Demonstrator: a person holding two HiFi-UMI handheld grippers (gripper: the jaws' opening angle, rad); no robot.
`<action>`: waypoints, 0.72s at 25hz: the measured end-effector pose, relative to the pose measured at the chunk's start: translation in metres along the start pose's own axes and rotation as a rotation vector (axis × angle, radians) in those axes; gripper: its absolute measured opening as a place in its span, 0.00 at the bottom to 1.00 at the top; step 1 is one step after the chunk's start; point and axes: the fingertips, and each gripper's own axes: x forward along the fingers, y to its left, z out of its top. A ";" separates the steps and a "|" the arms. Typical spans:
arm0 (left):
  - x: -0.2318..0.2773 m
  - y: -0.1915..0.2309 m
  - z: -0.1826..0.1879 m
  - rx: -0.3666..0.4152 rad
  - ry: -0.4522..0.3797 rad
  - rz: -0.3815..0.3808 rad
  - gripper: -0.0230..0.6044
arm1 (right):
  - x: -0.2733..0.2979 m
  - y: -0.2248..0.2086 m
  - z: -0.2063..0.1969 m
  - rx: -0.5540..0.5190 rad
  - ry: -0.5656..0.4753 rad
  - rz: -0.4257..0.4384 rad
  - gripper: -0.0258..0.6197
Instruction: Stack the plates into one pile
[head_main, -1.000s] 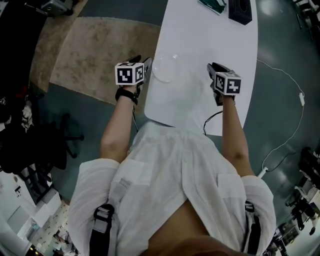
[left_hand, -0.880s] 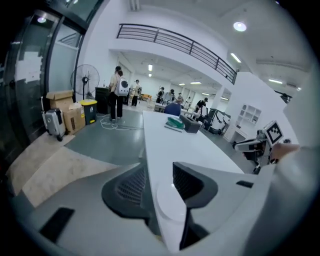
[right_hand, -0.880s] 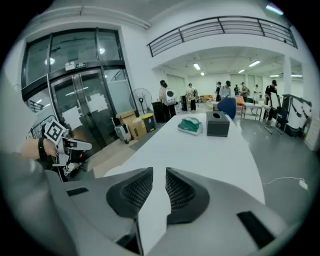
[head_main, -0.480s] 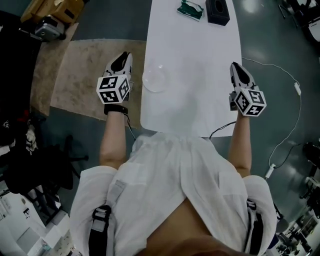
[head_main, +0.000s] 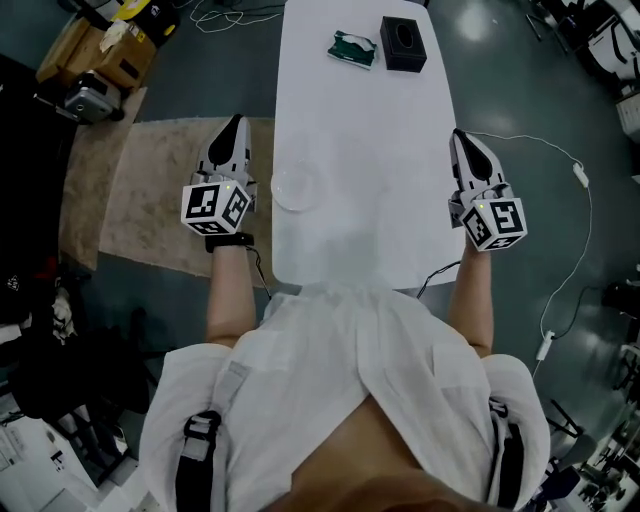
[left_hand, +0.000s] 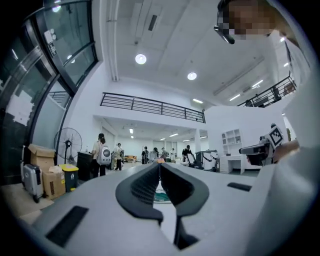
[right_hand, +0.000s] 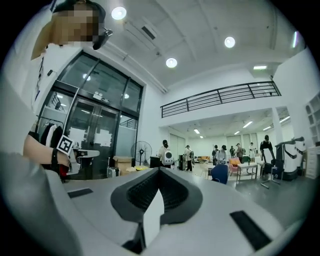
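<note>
Head view: round clear plates (head_main: 296, 187) on smooth white table (head_main: 370, 130)

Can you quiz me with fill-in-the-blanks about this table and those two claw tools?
The jaws of the left gripper and the right gripper are both ____.
In the head view, the clear plates sit near the table's ____ edge.
The box at the table's far end is ____ in colour.
Missing words: shut, left, black.

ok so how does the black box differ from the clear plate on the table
The black box is dark, opaque and rectangular; the clear plate is see-through and round. The black box sits at the table's far end, the clear plate near its left edge. Both rest on the white table.
</note>
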 end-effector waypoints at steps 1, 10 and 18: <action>-0.001 -0.002 0.007 0.009 -0.018 -0.005 0.07 | -0.002 0.000 0.009 -0.015 -0.020 -0.002 0.08; -0.004 -0.025 0.047 0.030 -0.117 -0.036 0.07 | -0.019 0.000 0.067 -0.136 -0.153 -0.028 0.08; -0.011 -0.037 0.052 0.041 -0.118 -0.040 0.07 | -0.024 0.005 0.073 -0.169 -0.164 0.003 0.08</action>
